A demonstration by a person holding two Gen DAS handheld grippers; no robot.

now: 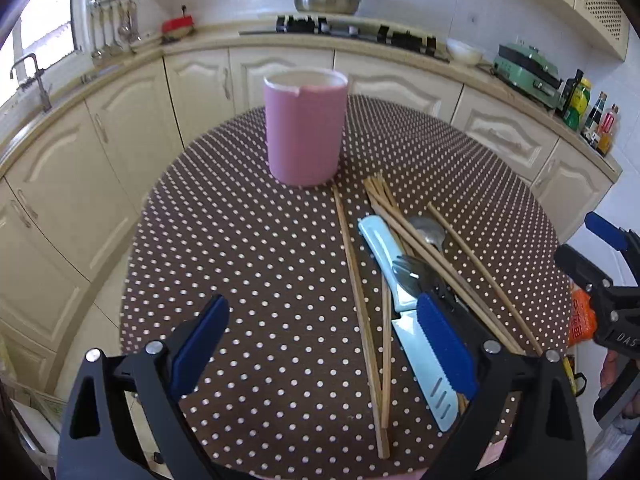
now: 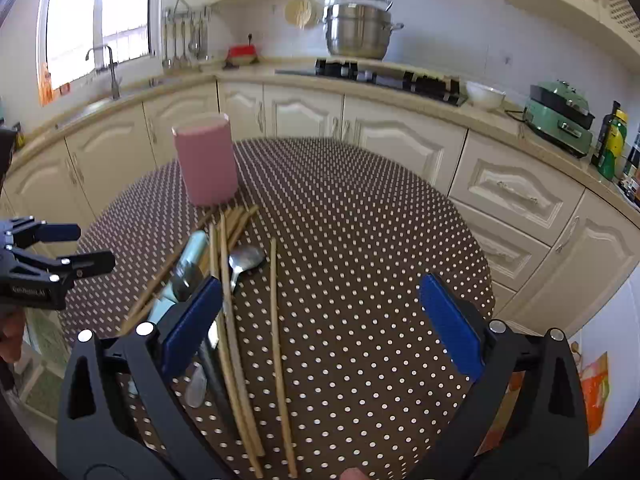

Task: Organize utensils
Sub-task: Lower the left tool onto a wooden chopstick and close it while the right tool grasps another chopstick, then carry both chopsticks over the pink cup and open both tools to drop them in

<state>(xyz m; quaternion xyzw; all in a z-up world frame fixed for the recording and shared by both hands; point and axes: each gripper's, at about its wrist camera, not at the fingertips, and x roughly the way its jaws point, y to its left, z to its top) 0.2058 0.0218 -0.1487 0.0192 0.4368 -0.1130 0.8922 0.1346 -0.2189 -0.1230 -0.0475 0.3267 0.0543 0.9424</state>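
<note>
A pink cylindrical holder (image 1: pixel 305 128) stands upright at the far side of the round dotted table (image 1: pixel 240 264); it also shows in the right wrist view (image 2: pixel 206 158). Near it lies a pile: several wooden chopsticks (image 1: pixel 362 300), a light blue knife (image 1: pixel 404 320), a fork (image 1: pixel 408 274) and a spoon (image 1: pixel 428 230). My left gripper (image 1: pixel 324 312) is open and empty above the table, its right finger over the knife. My right gripper (image 2: pixel 320 300) is open and empty, with chopsticks (image 2: pixel 276 344) and the spoon (image 2: pixel 246 260) between and beside its left finger.
Cream kitchen cabinets (image 2: pixel 500 188) and a counter curve behind the table, with a steel pot (image 2: pixel 356 28) on the hob, a green appliance (image 2: pixel 560 120), bottles (image 1: pixel 576 100) and a sink tap (image 2: pixel 108 64). An orange bag (image 2: pixel 596 392) lies beyond the table's right edge.
</note>
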